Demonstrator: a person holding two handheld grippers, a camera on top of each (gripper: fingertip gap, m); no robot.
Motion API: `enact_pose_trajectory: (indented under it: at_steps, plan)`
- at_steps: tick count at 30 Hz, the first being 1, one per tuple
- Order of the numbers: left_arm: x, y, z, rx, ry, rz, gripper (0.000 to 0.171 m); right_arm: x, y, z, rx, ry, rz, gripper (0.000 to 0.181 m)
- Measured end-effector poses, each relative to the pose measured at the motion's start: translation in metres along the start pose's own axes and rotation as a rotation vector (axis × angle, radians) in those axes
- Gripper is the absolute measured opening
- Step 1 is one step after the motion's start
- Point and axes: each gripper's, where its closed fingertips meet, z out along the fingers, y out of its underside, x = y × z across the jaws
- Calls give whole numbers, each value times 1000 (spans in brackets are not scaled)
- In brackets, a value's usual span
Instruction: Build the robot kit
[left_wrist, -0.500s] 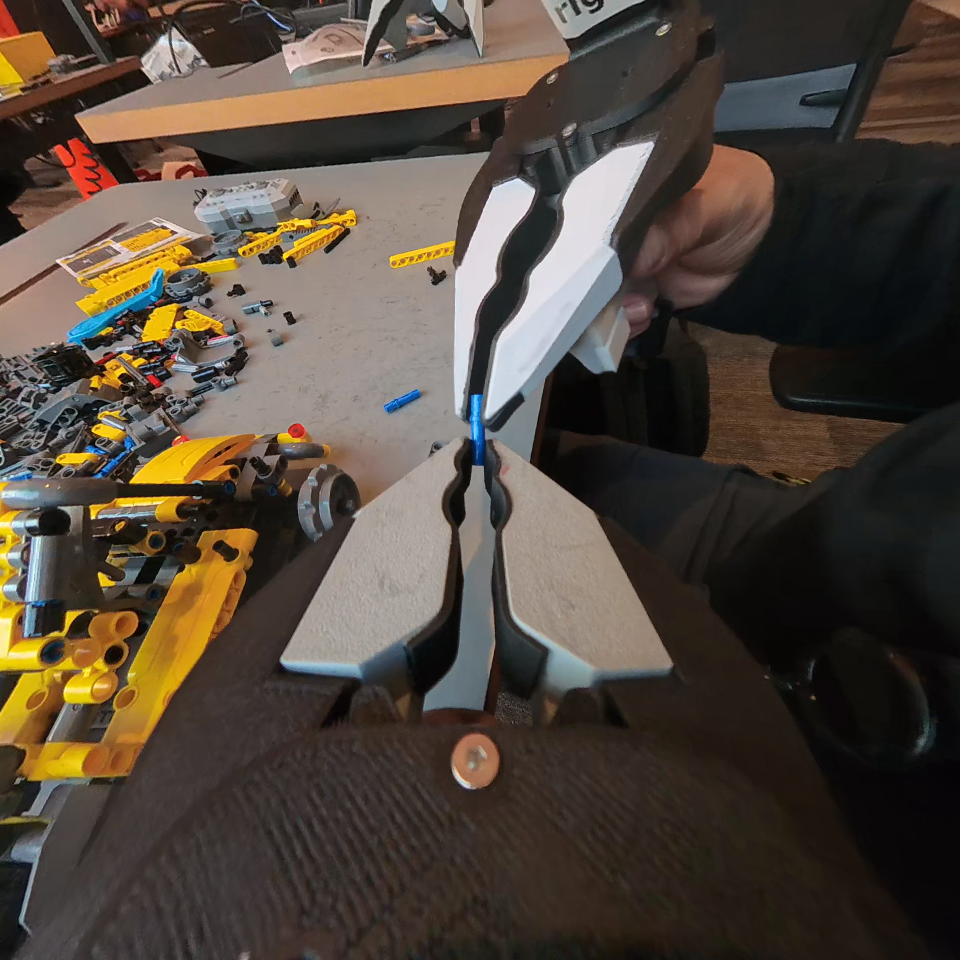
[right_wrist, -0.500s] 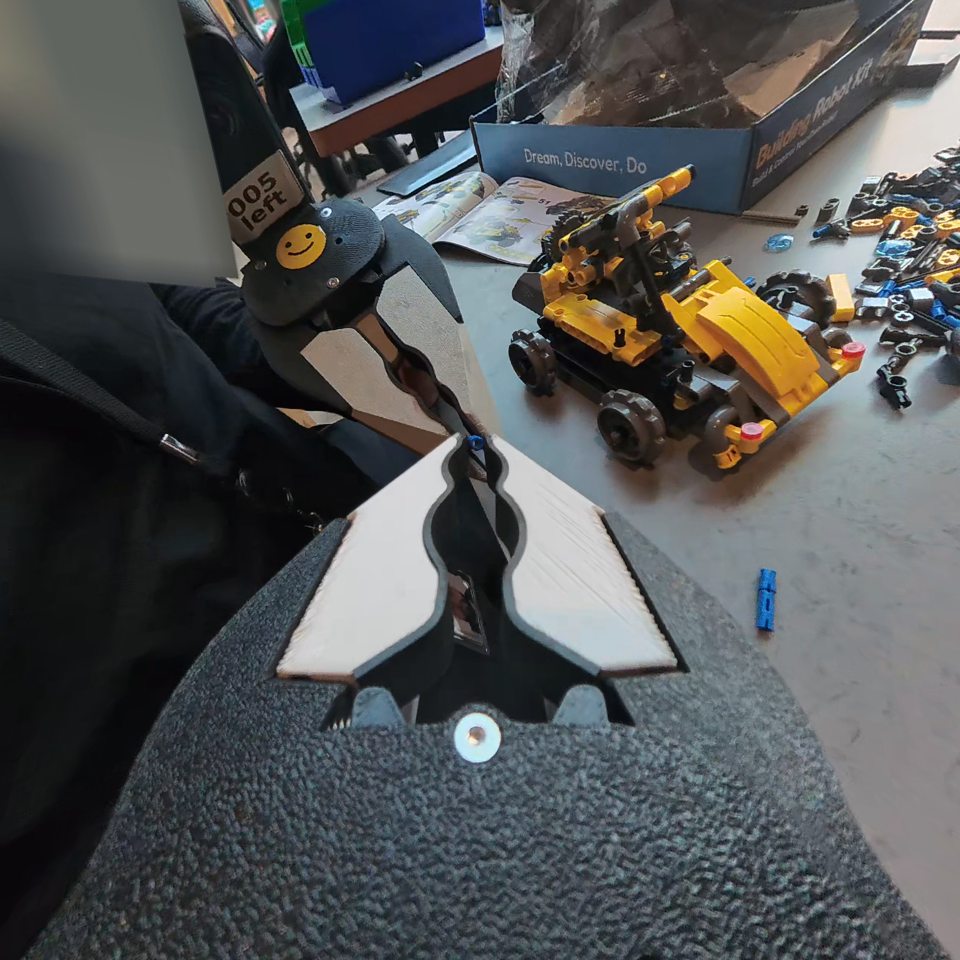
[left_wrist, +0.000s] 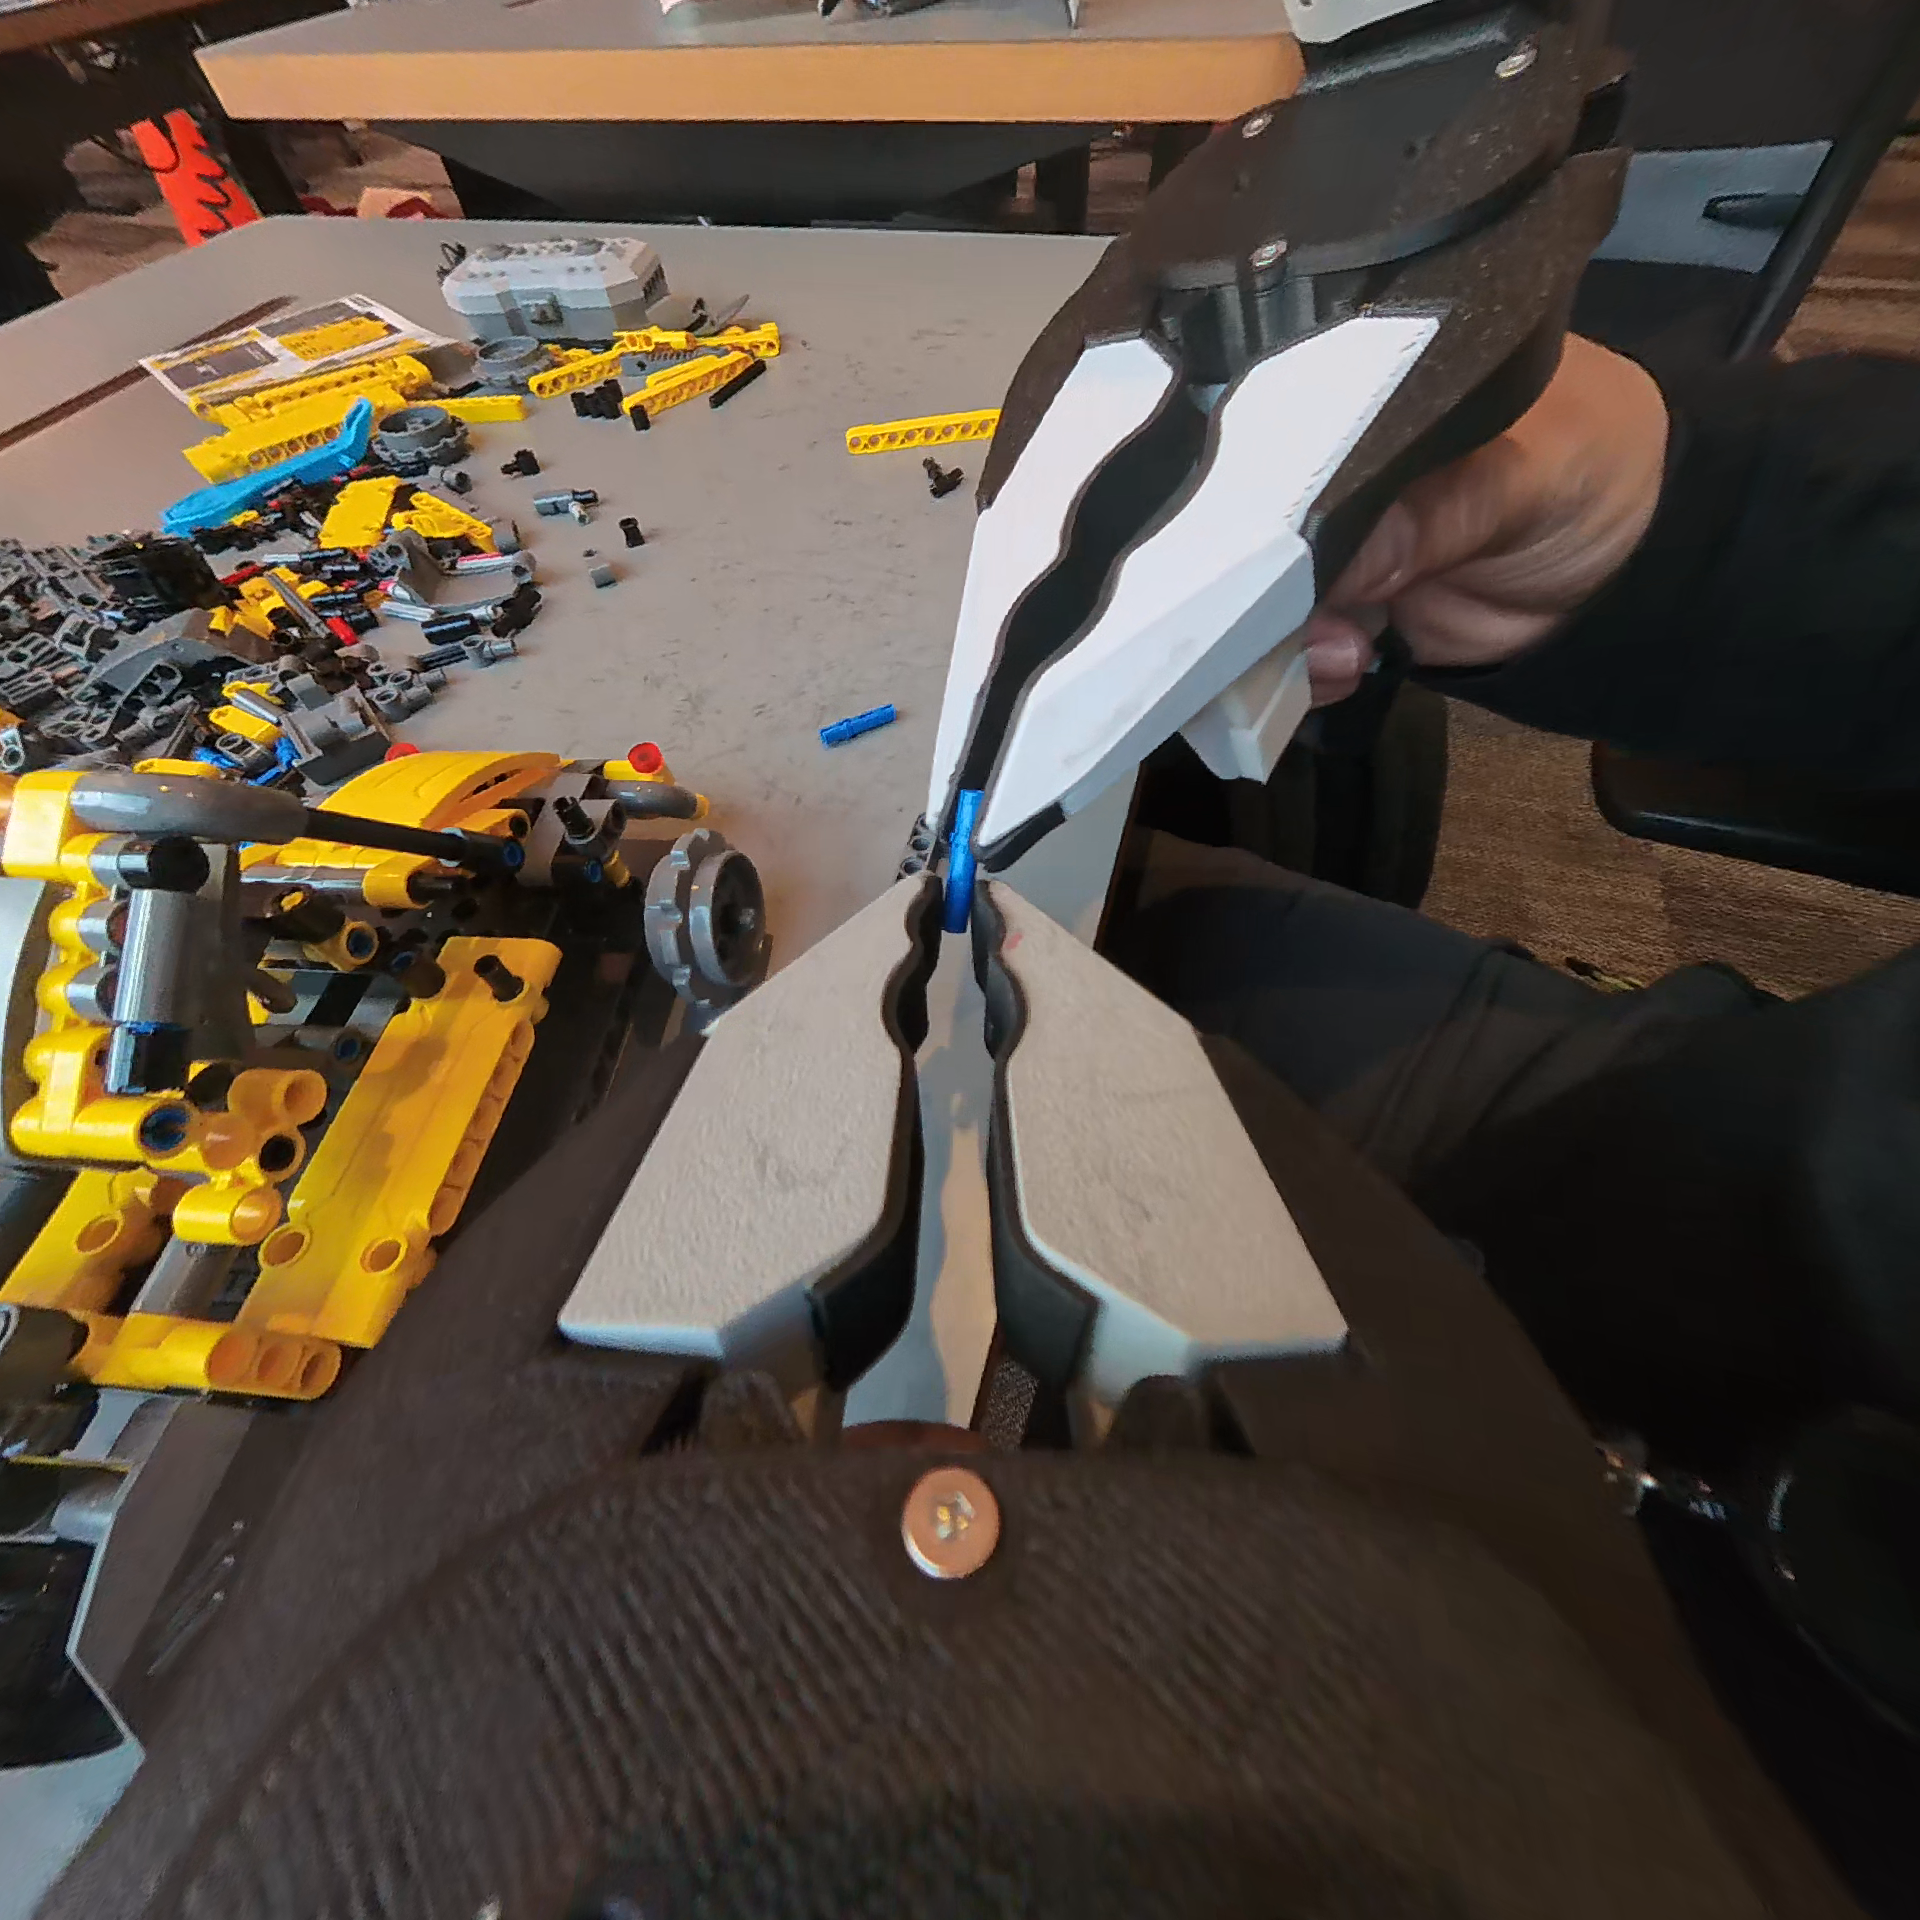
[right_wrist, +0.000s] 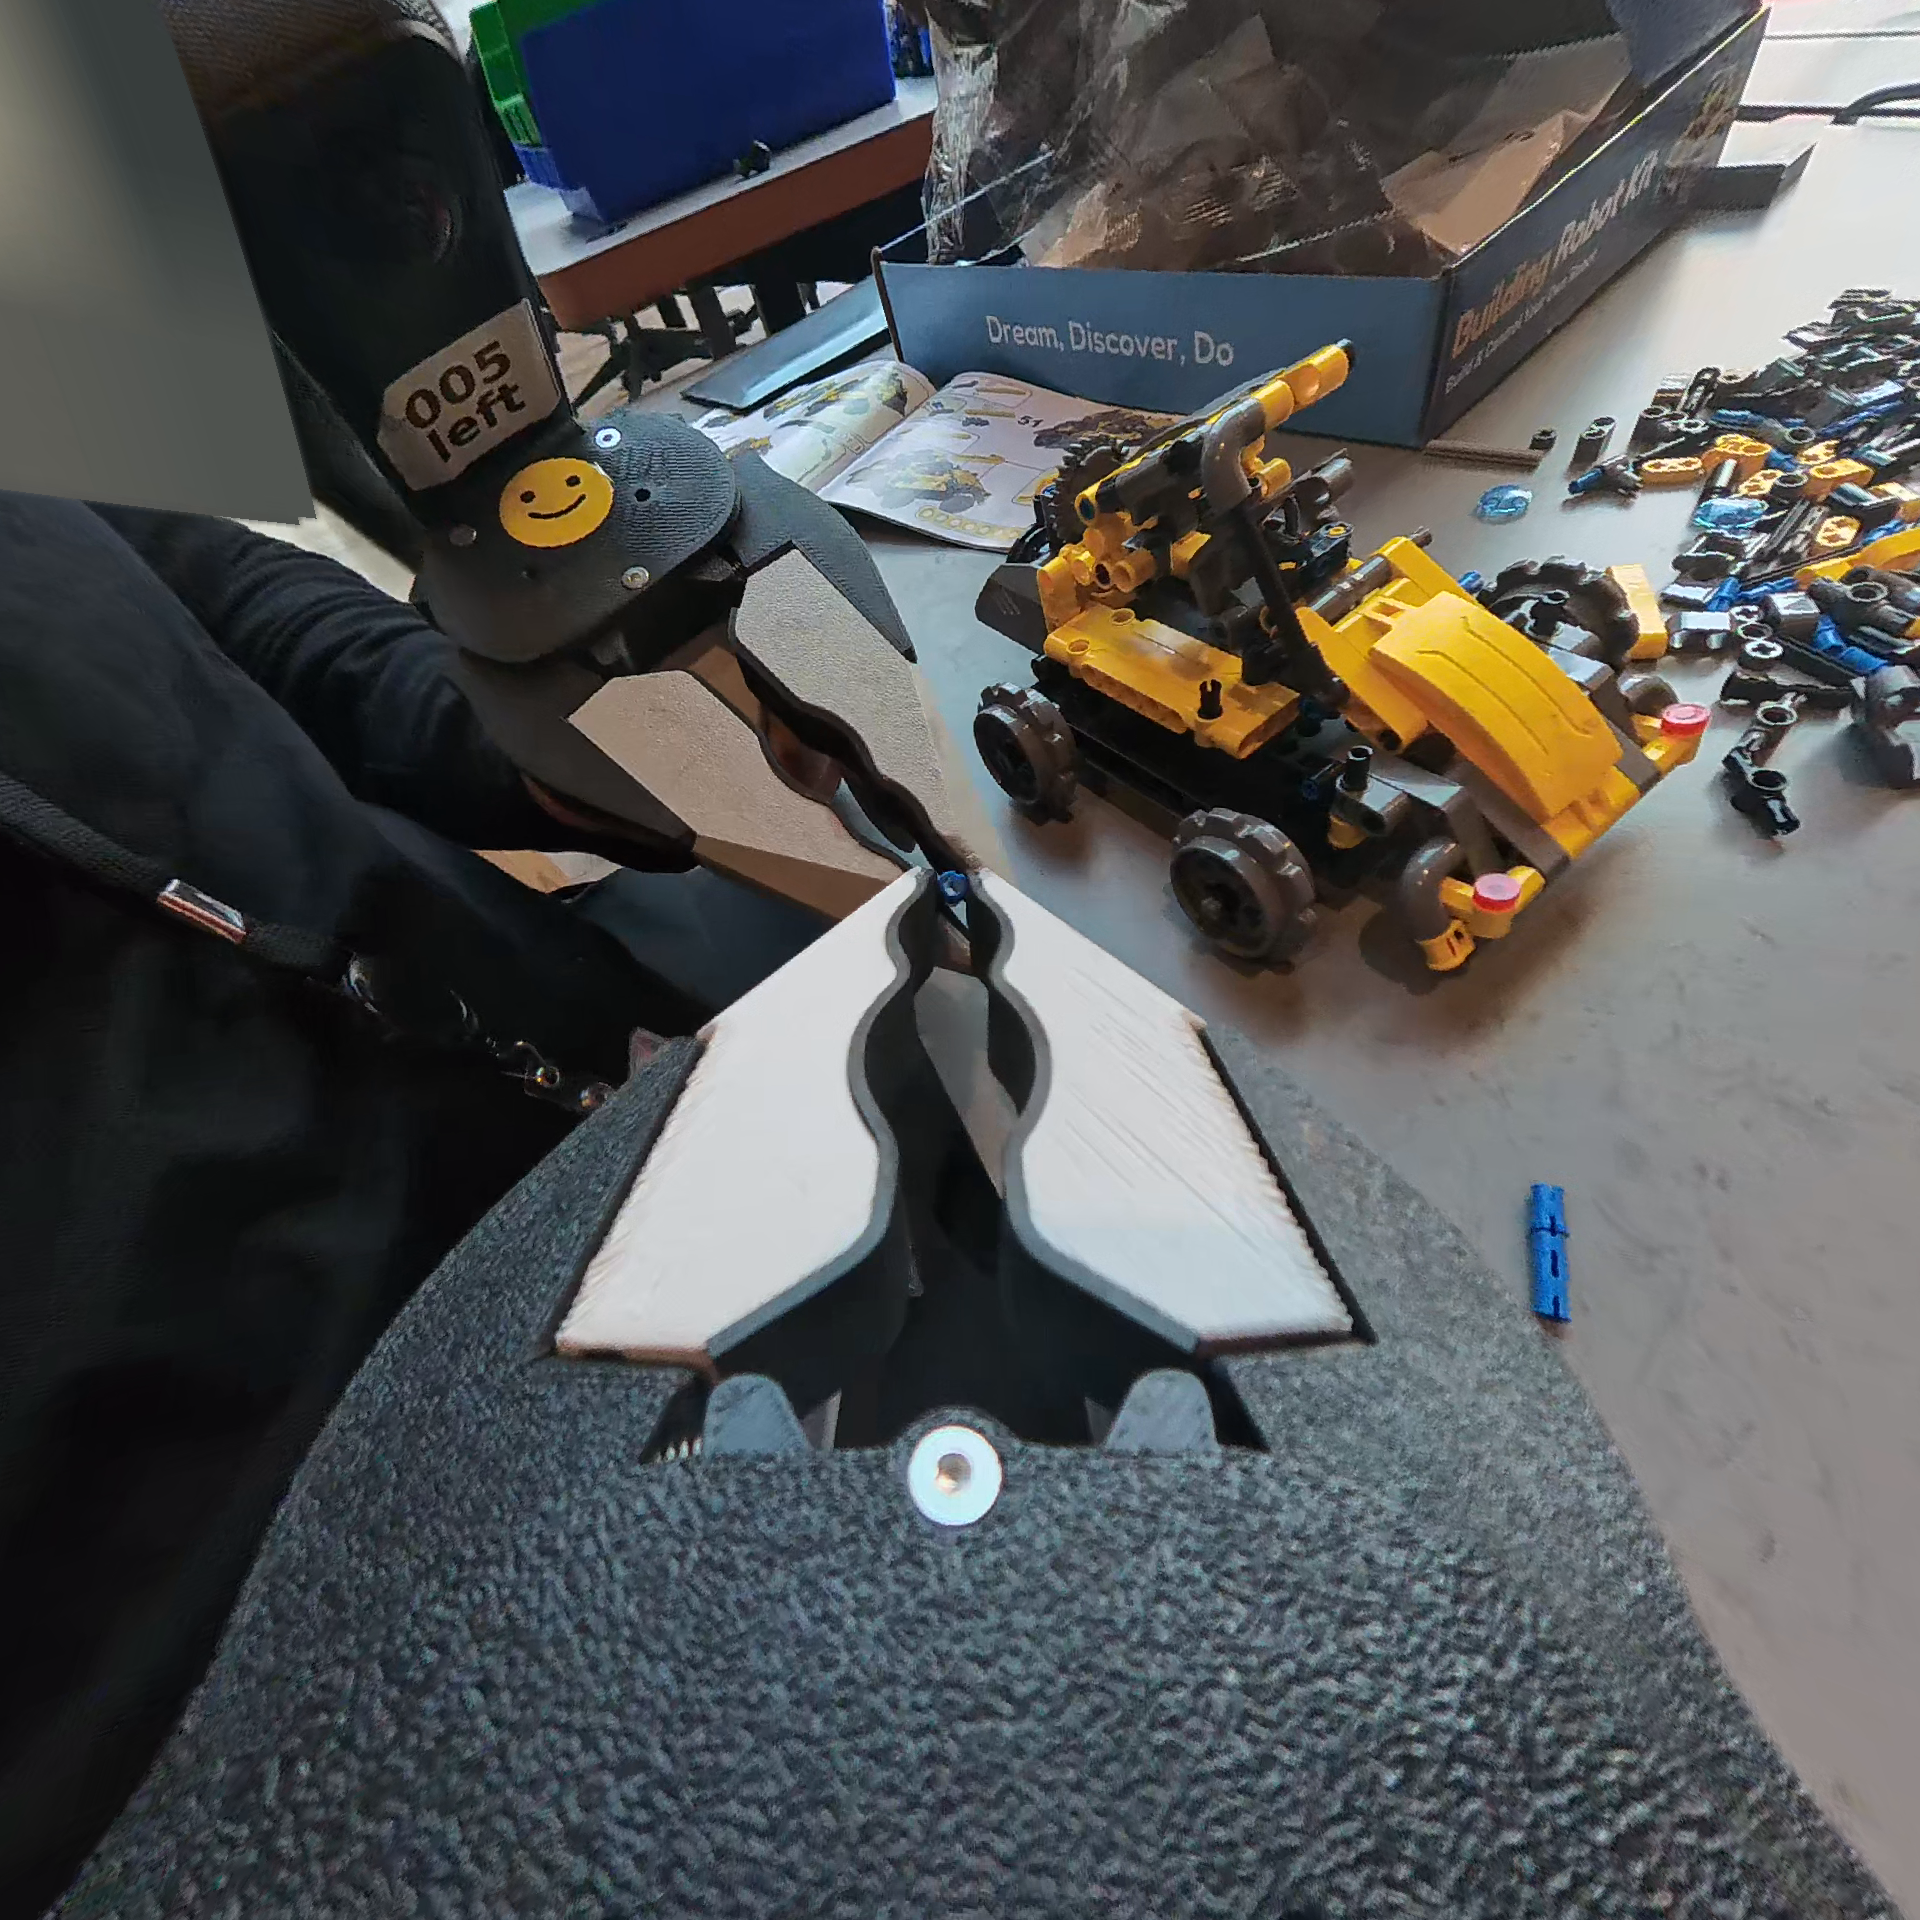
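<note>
Blue pin (left_wrist: 961, 858) — same two-gripper pinch

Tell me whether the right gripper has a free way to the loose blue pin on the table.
Probably not yet: the right gripper is shut on a blue pin with the left gripper, though the loose pin lies unobstructed.

A workshop or lab, probably: grey worktables (left_wrist: 727, 582) strewn with loose building-kit parts (left_wrist: 312, 582), a half-built yellow toy vehicle (right_wrist: 1320, 686), an open kit box (right_wrist: 1195, 332), an instruction booklet (right_wrist: 883, 447) (lying open) and blue storage bins (right_wrist: 707, 83) behind.
</note>
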Motion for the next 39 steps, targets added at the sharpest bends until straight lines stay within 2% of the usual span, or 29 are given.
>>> enact_pose_trajectory:
  at_steps: [12, 21, 30, 36, 39]
  plan:
    - [6, 10, 6, -55, -5, 65, 1, -2, 8, 2, -7, -6, 9, 6]
    - [6, 11, 7, -60, -1, 52, 2, 0, 9, 1, -13, 28, -16, 5]
    - [3, 10, 6, -53, -5, 26, 15, 8, -1, -9, 45, 50, 17, 5]
    - [0, 12, 7, -69, -16, 13, 21, 39, -10, -41, 86, 188, 32, 5]
    - [-3, 17, 13, -130, -14, -28, 22, 55, -11, -66, 125, 267, 53, 4]
